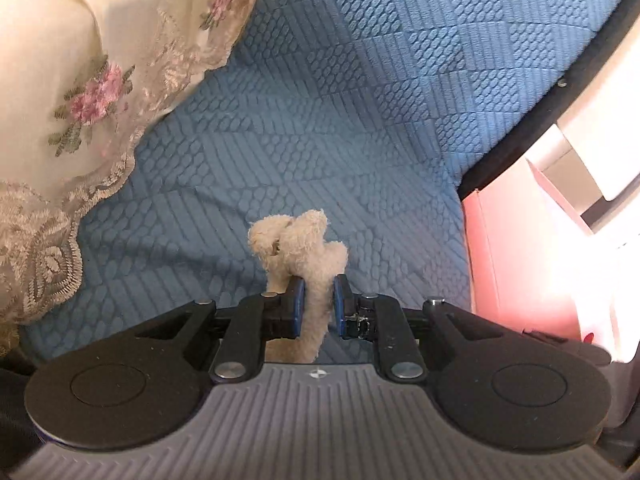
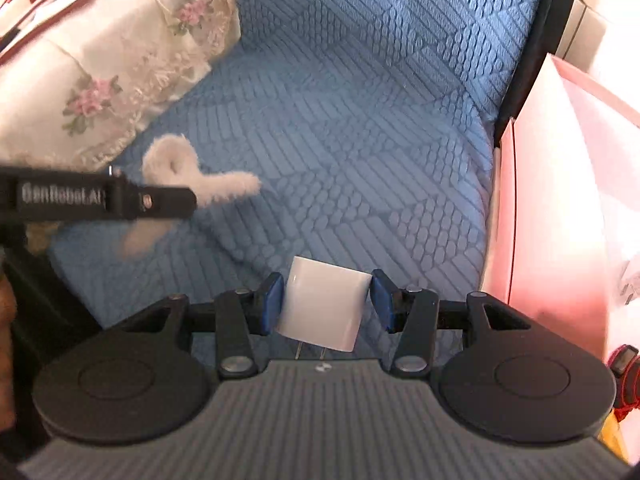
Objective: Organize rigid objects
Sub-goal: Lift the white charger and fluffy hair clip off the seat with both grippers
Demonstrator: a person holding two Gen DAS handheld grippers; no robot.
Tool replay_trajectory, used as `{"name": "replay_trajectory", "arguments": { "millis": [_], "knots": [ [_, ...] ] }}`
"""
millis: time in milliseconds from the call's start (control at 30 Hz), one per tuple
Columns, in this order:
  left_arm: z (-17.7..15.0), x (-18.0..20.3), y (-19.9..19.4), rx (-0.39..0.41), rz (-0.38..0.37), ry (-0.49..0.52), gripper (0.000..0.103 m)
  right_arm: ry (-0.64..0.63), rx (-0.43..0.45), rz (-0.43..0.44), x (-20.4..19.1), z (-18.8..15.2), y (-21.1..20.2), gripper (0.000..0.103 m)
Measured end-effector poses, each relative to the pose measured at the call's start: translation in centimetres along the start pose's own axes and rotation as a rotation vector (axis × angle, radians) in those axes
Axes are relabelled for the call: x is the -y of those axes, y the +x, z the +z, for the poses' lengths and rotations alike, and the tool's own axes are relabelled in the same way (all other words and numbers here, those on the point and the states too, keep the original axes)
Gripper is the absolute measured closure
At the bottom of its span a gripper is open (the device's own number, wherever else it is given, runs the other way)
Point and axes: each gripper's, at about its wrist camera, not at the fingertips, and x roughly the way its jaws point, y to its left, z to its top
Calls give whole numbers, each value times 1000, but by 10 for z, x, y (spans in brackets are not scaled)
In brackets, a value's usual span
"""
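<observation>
Between my right tongs [image 2: 326, 304], white charger [image 2: 322, 310]: pads flank flat sides, contact unclear, stiff, slick. Left tongs [image 1: 318, 304] pinch plush toy [image 1: 300, 248], soft, light.

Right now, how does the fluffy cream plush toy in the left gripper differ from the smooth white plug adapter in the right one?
The fluffy cream plush toy is soft and irregular; the smooth white plug adapter is hard, boxy, with metal prongs. The left gripper squeezes the toy narrow; the right gripper stands wider around the adapter. Both are held above the blue quilted cover.
</observation>
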Motion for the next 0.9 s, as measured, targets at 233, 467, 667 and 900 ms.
{"name": "replay_trajectory", "arguments": {
  "millis": [233,467,667,900],
  "knots": [
    [1,1,5,-16,11,4,84,19,-3,0,4,-6,13,52],
    [2,0,8,-29,40,5,71,110,-13,10,15,-14,17,51],
    [6,3,7,-10,75,33,44,152,-2,16,18,-26,11,51],
    [5,4,11,-23,98,75,38,80,32,-47,6,-25,13,56]
  ]
}}
